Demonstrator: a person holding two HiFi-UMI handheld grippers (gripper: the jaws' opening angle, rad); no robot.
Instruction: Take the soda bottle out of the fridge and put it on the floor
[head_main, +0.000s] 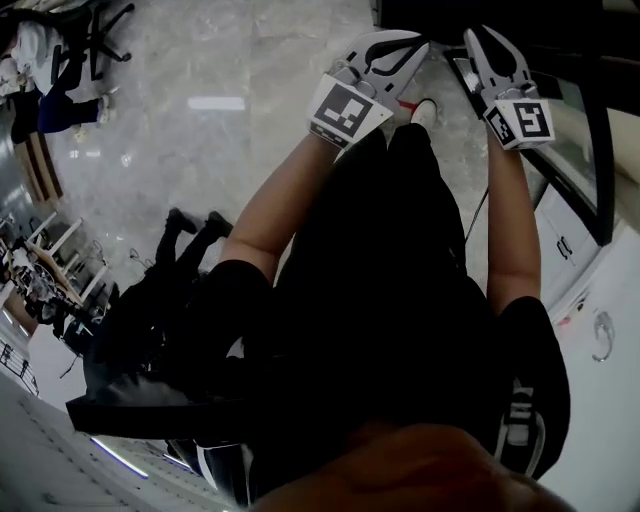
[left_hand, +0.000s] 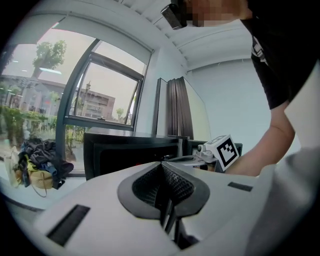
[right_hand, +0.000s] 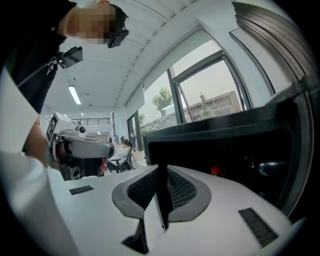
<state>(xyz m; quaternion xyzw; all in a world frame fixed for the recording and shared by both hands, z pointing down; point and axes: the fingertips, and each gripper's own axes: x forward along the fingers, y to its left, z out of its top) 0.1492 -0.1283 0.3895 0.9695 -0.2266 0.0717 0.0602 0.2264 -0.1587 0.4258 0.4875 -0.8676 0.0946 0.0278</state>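
No soda bottle shows in any view. The fridge (right_hand: 225, 150) is a low black box with a dark front; in the right gripper view it stands just ahead, with a small red glow inside. It also shows in the left gripper view as the fridge (left_hand: 130, 152). My left gripper (left_hand: 162, 167) is shut with nothing between its pads. My right gripper (right_hand: 161, 172) is shut and empty too. In the head view the left gripper (head_main: 400, 42) and the right gripper (head_main: 482, 42) are held side by side, out in front of my body, near the fridge's dark edge (head_main: 560, 110).
A pale marble floor (head_main: 200, 120) spreads ahead and to the left. A white cabinet (head_main: 600, 300) stands at the right. A person sits on an office chair (head_main: 60, 60) at the far left. A heap of clothes (left_hand: 40, 162) lies by the big window (left_hand: 75, 95).
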